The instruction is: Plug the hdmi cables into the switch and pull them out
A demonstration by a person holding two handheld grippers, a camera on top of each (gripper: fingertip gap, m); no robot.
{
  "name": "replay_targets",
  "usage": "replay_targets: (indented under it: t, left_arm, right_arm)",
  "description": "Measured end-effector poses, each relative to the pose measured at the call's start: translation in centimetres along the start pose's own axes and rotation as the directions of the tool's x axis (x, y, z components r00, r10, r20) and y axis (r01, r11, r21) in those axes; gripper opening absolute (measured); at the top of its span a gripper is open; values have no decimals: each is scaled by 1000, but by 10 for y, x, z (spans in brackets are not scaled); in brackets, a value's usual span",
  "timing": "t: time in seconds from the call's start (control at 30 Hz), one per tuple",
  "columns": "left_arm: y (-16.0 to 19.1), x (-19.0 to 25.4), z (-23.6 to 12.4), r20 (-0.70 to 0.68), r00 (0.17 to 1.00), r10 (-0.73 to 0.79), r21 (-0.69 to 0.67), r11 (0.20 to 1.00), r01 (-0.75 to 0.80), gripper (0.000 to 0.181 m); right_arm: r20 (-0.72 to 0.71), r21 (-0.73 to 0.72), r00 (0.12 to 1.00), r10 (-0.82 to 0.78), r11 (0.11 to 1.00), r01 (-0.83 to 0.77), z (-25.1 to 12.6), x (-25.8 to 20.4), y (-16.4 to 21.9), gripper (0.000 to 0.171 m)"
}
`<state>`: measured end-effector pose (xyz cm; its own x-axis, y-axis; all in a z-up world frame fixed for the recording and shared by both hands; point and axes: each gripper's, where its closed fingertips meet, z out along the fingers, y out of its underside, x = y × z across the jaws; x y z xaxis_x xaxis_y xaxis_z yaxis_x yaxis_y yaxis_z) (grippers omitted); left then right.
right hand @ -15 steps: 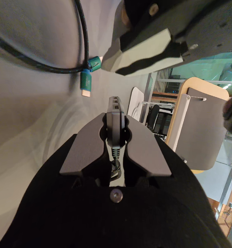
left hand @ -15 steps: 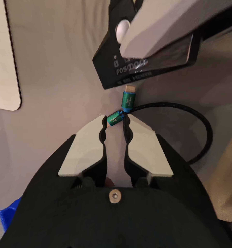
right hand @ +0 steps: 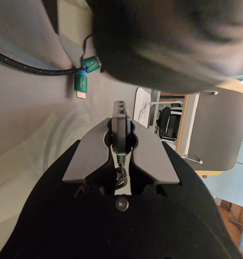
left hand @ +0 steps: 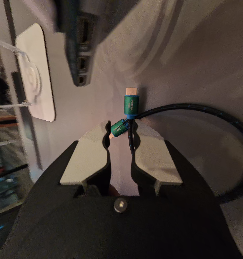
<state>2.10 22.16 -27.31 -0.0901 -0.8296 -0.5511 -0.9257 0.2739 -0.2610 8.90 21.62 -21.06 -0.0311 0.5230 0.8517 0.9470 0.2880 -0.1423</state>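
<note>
Left wrist view: left gripper has its jaws apart, empty, straddling a braided cable on the grey table. Two green plugs lie just ahead: the upright plug has its long axis pointing away toward the switch; the angled plug sits at the fingertips. Right gripper is clamped on the switch, ports facing forward. No plug seated yet. The left gripper is nearer the plugs.

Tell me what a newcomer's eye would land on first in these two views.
Two green HDMI plugs with copper tips, bundled together on a black braided cable, lie on the grey surface just ahead of the left gripper. The right gripper clamps the dark switch edge-up, its row of empty ports facing the plugs.
</note>
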Motion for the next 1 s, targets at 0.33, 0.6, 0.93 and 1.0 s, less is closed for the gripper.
replay_targets:
  t: [0.33,0.6,0.93,1.0]
  left_arm:
    - [13,2,23,144,989,30,31,999,-34,10]
    - [17,1,19,98,995,-29,49,998,24,6]
    - [38,9,6,-10,998,-68,-2,998,68,6]
    - [41,9,7,3,997,-77,-14,997,77,12]
  right_arm:
    - [-10,13,999,47,999,-47,-4,5,4,20]
    - [9,17,997,77,997,-77,-5,2,10,21]
    - [190,10,979,69,997,-73,10,-39,11,21]
    - [217,4,973,74,997,-77,13,-46,11,21]
